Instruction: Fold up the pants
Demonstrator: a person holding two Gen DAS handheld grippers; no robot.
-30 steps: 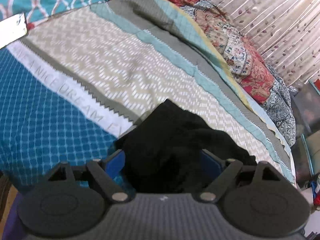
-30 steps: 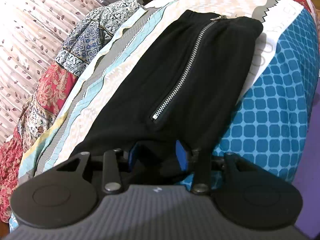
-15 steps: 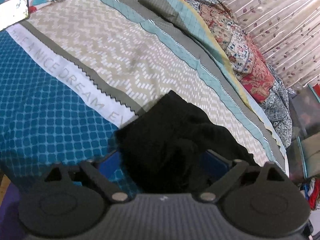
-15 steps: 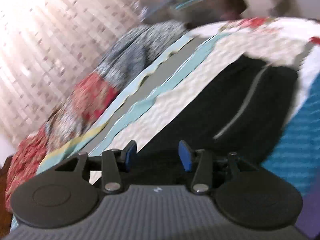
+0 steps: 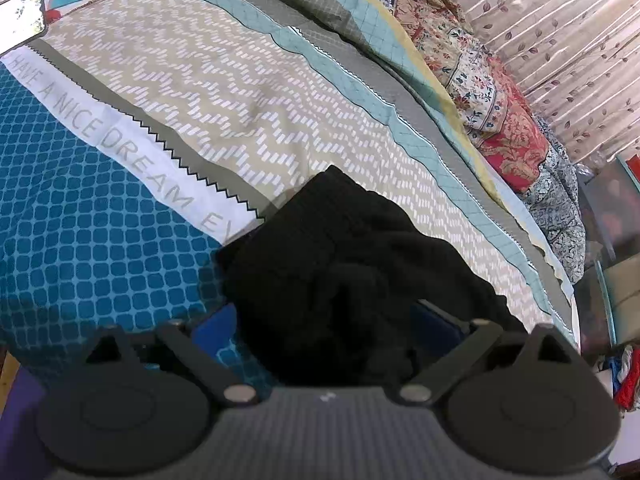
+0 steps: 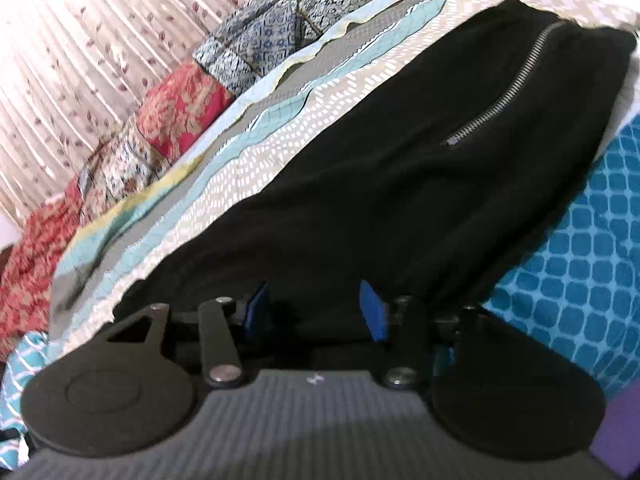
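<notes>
Black pants (image 6: 400, 168) lie on the patterned bedspread (image 5: 240, 92), stretched away from me in the right wrist view, with a silver zipper (image 6: 504, 92) on top. In the left wrist view a bunched end of the pants (image 5: 344, 264) fills the space between my fingers. My left gripper (image 5: 324, 320) is open wide, its blue pads (image 5: 212, 328) on either side of the cloth. My right gripper (image 6: 316, 308) is open too, its blue pads (image 6: 372, 312) over the near end of the pants.
A floral quilt (image 5: 500, 120) is bunched along the far side of the bed under a leaf-print curtain (image 5: 560, 40). A phone-like slab (image 5: 22, 20) lies at the far left. Shelves and clutter (image 5: 616, 240) stand past the bed's end.
My left gripper opened wider around the bunched cloth. My right gripper swung up and back down, ending closer over the near end of the pants.
</notes>
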